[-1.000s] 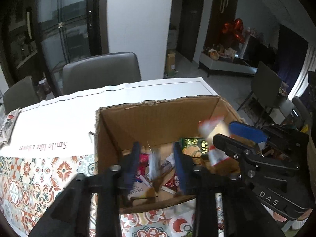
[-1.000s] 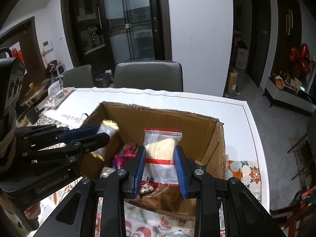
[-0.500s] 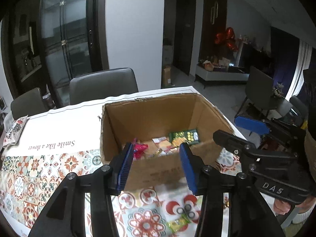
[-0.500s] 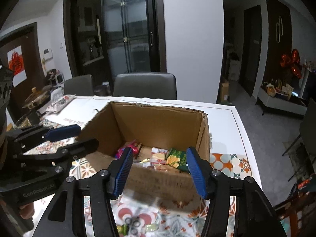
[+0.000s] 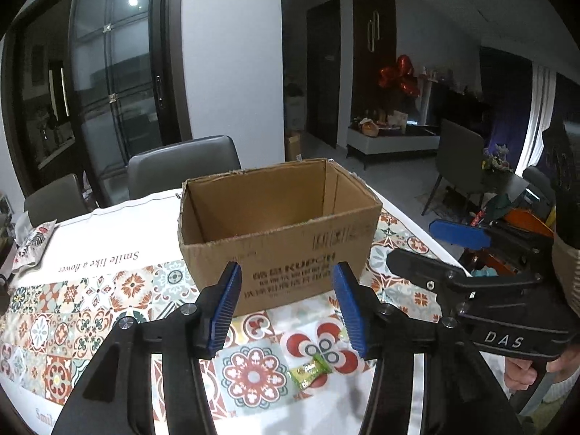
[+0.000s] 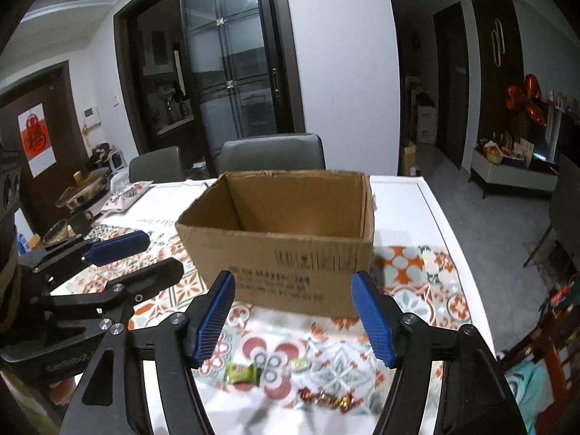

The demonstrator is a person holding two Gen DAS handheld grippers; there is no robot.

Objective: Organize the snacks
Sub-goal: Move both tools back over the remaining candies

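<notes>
Patterned tablecloth [image 5: 90,311] under square cardboard box [image 5: 275,239]

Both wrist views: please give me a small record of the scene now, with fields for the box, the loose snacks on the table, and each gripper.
box: cardboard box, open top, upright on the patterned tablecloth
loose snacks: green candy, pale round candy, red-gold candy, all in front of the box
left gripper: open, nothing between the jaws, which have just been opening
right gripper: open, empty, likewise
</notes>
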